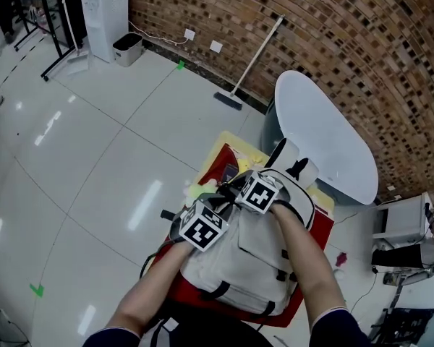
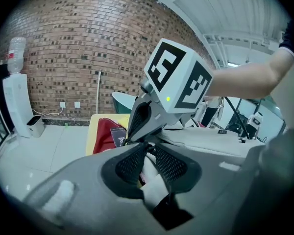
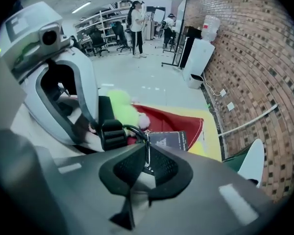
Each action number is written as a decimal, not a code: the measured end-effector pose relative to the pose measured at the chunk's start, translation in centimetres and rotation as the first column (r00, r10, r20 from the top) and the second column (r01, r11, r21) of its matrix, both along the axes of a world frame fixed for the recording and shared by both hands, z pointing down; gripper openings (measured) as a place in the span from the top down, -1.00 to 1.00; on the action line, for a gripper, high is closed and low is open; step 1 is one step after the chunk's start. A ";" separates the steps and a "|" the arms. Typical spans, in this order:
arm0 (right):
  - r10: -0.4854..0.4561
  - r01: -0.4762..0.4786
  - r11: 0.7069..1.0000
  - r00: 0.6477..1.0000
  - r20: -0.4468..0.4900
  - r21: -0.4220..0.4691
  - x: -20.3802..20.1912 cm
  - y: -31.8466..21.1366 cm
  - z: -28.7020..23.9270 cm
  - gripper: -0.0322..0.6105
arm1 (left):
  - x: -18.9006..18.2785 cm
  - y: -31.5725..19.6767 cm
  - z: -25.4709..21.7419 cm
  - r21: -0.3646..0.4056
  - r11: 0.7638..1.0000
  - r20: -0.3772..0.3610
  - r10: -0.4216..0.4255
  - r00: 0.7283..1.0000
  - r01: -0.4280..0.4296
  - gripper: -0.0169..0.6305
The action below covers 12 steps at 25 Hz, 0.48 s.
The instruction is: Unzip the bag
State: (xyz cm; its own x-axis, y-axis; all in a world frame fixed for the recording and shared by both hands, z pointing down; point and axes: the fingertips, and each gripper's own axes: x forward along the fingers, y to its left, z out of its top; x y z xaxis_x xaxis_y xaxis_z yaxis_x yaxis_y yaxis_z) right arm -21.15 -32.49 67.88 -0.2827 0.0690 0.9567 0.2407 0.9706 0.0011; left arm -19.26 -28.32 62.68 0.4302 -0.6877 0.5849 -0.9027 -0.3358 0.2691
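Room: glossy white floor [image 1: 116, 143]. A brick wall [image 1: 333, 42] runs from 12 to 3 o'clock in the head view. A white water dispenser [image 1: 105, 6] stands at 11 o'clock, and a broom [image 1: 254, 58] leans on the wall at 1 o'clock. A white oval top [image 1: 325, 143] stands just beside the work area, at its 1 o'clock.

Surface [image 1: 224, 144]: yellow, covered by a red cloth [image 1: 320, 230].

The bag [image 1: 253, 259] is a pale grey backpack with black straps. It lies on the cloth at 5 o'clock from the centre of the head view, its top end toward 12 o'clock.

Both tongs are at the bag's top end, side by side, with their marker cubes close together. Left tongs [image 2: 148, 153]: clamped on a fold of the bag's pale fabric, which fills the gap from pad to pad. Right tongs [image 3: 147, 160]: pointing steeply down at the bag's top.

Lesser items, right gripper view:
- A yellow-green soft toy [image 3: 121, 106] on the cloth, at 11 o'clock of the right tongs.
- A dark card [image 3: 166, 140] at 1 o'clock, just beyond them.
- A black buckle [image 3: 111, 131] at 10 o'clock.

Zipper pull [image 3: 148, 148]: a thin metal tab, upright. The right tongs' pads are nearly together and clamped on it.
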 end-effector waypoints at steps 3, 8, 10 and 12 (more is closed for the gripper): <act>0.033 -0.033 0.999 0.999 0.022 0.013 -0.3 -0.9 -0.5 0.82 | 0.3 0.4 0.7 -0.024 1.000 0.003 0.007 1.000 -0.007 0.70; 0.232 -0.231 0.973 0.956 0.177 -0.027 -0.1 -4.8 -2.9 0.82 | 0.5 0.7 1.0 -0.039 0.999 0.002 -0.003 1.000 0.004 0.71; 0.317 -0.308 0.948 0.920 0.229 -0.073 0.4 -5.8 -3.8 0.82 | 0.4 0.8 1.1 -0.044 0.999 0.003 -0.009 1.000 0.009 0.71; 0.387 -0.366 0.922 0.881 0.272 -0.124 0.7 -6.6 -4.4 0.82 | 0.2 0.8 1.2 -0.049 0.999 0.006 -0.011 1.000 0.011 0.71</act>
